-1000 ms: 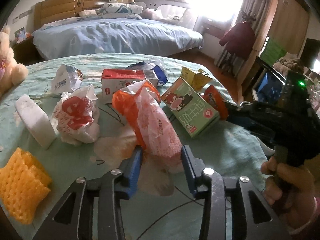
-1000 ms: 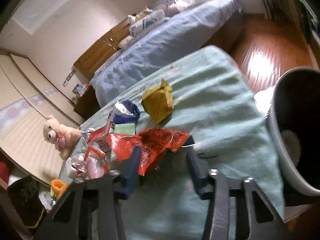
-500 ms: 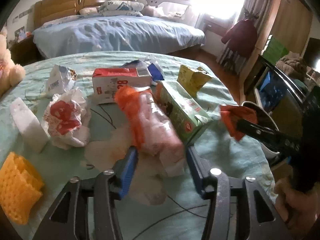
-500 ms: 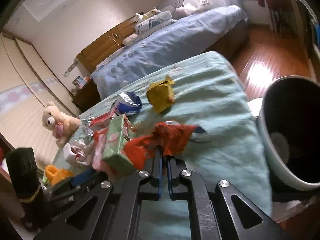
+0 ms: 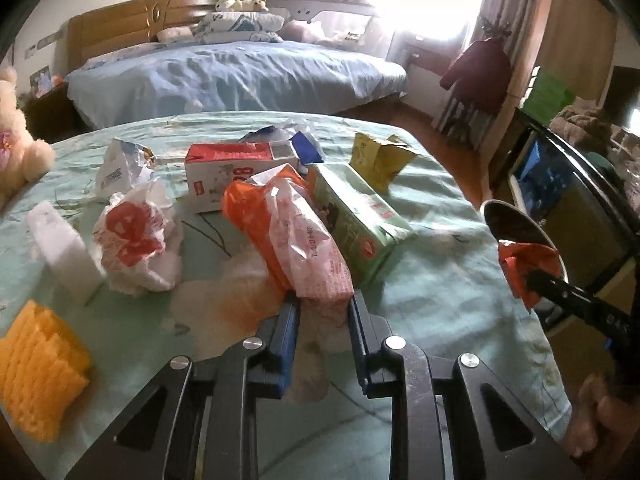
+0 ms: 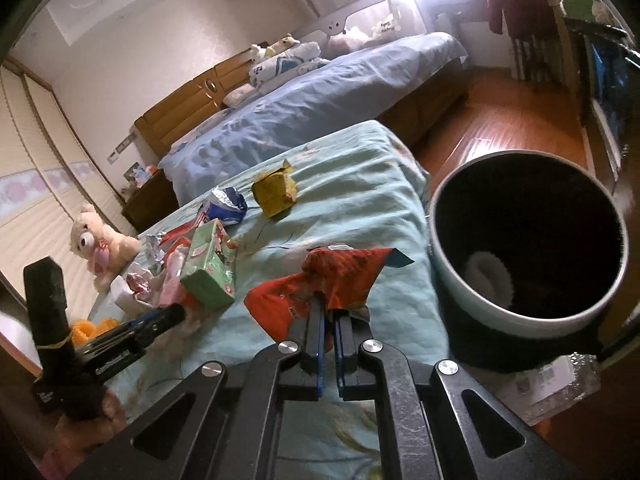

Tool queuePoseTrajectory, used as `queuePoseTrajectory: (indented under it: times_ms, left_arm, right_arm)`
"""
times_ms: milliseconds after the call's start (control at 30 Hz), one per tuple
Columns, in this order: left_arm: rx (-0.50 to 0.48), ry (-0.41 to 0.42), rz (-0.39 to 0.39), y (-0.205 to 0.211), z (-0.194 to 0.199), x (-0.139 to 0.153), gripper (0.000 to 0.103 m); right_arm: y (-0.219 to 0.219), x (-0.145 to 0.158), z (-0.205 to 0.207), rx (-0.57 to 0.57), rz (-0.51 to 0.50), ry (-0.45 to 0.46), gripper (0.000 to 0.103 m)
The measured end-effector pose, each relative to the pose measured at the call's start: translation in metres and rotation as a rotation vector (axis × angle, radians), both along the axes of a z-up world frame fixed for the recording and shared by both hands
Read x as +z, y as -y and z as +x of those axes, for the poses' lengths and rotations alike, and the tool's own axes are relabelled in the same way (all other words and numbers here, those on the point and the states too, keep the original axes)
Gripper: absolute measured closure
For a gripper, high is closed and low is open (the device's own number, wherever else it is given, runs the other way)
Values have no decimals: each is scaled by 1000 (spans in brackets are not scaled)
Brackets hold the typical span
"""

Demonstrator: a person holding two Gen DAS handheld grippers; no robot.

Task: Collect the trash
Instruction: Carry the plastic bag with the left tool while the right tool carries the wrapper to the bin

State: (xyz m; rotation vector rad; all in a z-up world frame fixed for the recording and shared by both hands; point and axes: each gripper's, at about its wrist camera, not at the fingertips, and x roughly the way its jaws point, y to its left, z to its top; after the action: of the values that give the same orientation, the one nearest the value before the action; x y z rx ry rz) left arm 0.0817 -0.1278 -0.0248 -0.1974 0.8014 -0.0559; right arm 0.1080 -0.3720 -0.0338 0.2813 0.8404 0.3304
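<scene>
Just right of the right gripper [image 6: 329,312], pinched shut on the red wrapper [image 6: 320,280], stands the bin [image 6: 472,308], while the left gripper [image 5: 322,320] is closing on the pink bag [image 5: 308,240].

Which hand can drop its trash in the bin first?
Right. The right gripper is shut on the red wrapper beside the bin. The left gripper is closing around the pink bag.

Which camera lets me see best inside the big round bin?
The right wrist view. The bin is close there, its dark inside open to the camera, with something white near the bottom. The left wrist view shows only a slice of its rim at the table's edge, behind the red wrapper.
</scene>
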Motion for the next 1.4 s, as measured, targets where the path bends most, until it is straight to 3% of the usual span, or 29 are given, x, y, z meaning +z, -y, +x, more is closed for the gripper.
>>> queuePoseTrajectory:
  times_ms: [300, 500, 1400]
  left_arm:
    - [-89, 99, 39, 27, -34, 29, 82]
    - [-183, 93, 37, 58, -32, 32, 82]
    - [-416, 34, 57, 148, 67, 18, 82]
  right_arm:
    - [20, 5, -14, -37, -15, 22, 100]
    - [39, 7, -15, -72, -24, 26, 100]
    - [117, 5, 8, -212, -105, 13, 99]
